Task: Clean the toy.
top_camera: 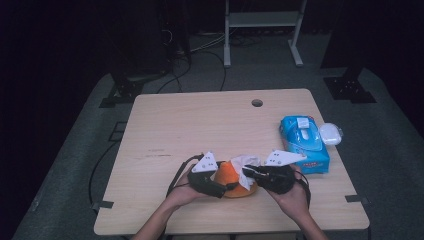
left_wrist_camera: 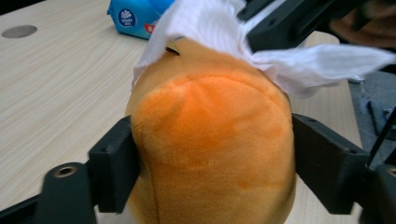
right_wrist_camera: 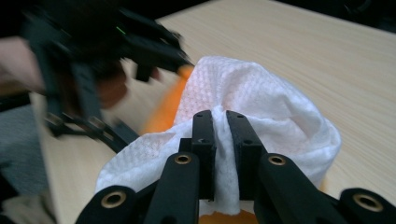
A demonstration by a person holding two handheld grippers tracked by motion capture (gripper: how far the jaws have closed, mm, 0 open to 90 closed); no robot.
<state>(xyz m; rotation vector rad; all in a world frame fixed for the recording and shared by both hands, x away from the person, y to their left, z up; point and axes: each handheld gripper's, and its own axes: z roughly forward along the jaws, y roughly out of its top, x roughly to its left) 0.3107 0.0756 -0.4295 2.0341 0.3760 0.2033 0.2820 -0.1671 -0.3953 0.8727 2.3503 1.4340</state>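
Left gripper: jaws spread about as wide as the toy and pressed against its two sides — a firm hold on the orange body, seen close in the left gripper view.
Right gripper: jaws nearly together, pinching a fold of the wipe between them; the right gripper view shows the cloth bunched in the narrow gap.
Toy: orange plush, rounded, sitting on the table between the two grippers, near the table's front edge and about midway along it.
Wipe: white, textured, draped over the top of the toy and touching it; one flap trails off to the side past the right gripper's jaws in the left gripper view.
Hands: the left hand holds its gripper just left of the toy, the right hand just right of it — both come in from the front edge.
Pack: blue wipe pack, lying flat to the right of the toy and a little farther back, near the table's right edge.
White case: small, rounded, touching or just beside the pack's far right side.
Table: light wood, with a round hole well behind the toy.
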